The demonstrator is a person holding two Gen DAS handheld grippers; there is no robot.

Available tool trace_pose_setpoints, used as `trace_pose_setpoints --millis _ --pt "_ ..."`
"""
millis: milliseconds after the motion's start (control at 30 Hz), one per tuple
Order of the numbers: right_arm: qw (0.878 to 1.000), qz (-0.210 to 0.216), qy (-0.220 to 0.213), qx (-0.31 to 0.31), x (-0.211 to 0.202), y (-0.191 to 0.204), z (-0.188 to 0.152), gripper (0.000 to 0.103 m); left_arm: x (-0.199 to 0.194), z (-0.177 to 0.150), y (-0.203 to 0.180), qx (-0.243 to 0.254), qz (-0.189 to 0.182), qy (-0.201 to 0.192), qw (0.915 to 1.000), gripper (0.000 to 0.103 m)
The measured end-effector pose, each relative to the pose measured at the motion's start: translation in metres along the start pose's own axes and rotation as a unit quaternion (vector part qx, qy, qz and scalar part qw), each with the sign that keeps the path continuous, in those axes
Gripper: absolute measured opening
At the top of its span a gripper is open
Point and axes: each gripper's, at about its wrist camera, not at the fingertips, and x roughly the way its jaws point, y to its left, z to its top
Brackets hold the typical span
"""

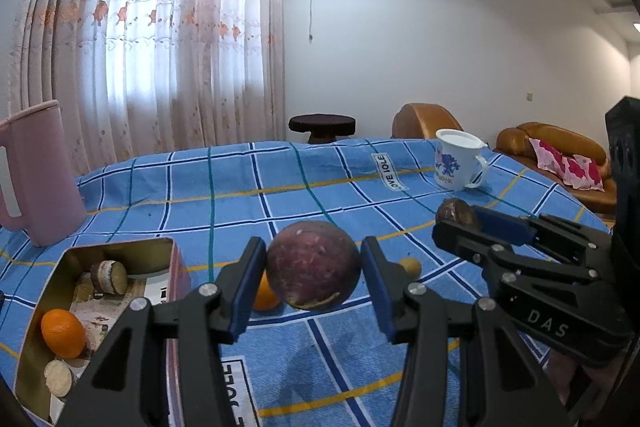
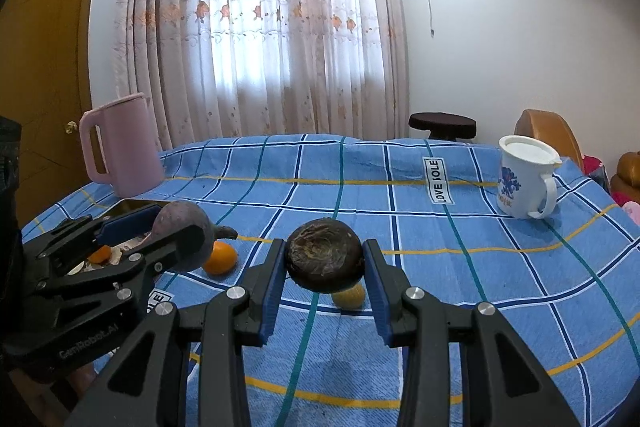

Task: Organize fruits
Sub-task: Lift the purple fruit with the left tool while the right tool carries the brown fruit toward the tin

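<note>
pink jug (image 2: 120, 151), white mug (image 2: 526, 183), loose orange (image 2: 219, 257)

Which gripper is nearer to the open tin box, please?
Left. The left gripper hangs just beside the tin box; the right gripper is farther away, beyond it.

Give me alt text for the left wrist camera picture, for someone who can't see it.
The left gripper holds a round purple fruit above a blue checked tablecloth. At lower left, an open tin holds an orange; at right, the right gripper grips a dark fruit before a white mug.
</note>
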Motion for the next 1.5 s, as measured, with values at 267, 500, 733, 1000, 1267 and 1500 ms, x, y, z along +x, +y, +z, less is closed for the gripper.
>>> trace_pose_setpoints --millis 267,500,733,1000,1267,1500 --pt "1.0 0.002 -0.012 -0.004 -0.006 0.003 -0.001 0.04 -0.006 -0.001 0.0 0.001 0.004 -0.014 0.9999 0.051" --pt "1.0 0.0 -0.023 -0.01 -0.009 0.006 -0.001 0.04 -0.011 -0.002 -0.001 0.0 0.006 -0.023 0.9997 0.051" --pt "0.999 0.001 -0.034 -0.018 -0.013 0.008 -0.002 0.04 -0.016 -0.003 -0.001 0.0 0.007 -0.031 0.9995 0.051" --pt "0.999 0.0 -0.032 -0.022 -0.013 0.008 -0.001 0.04 -0.018 -0.004 -0.001 -0.005 0.009 -0.033 0.9994 0.051" --pt "0.999 0.003 -0.024 -0.029 -0.007 0.011 0.0 0.04 -0.023 -0.004 0.007 -0.015 0.004 -0.031 0.9994 0.051" --pt "0.999 0.037 -0.011 -0.033 0.005 0.031 0.011 0.04 -0.033 0.001 0.031 -0.035 0.015 -0.03 0.9988 0.051"
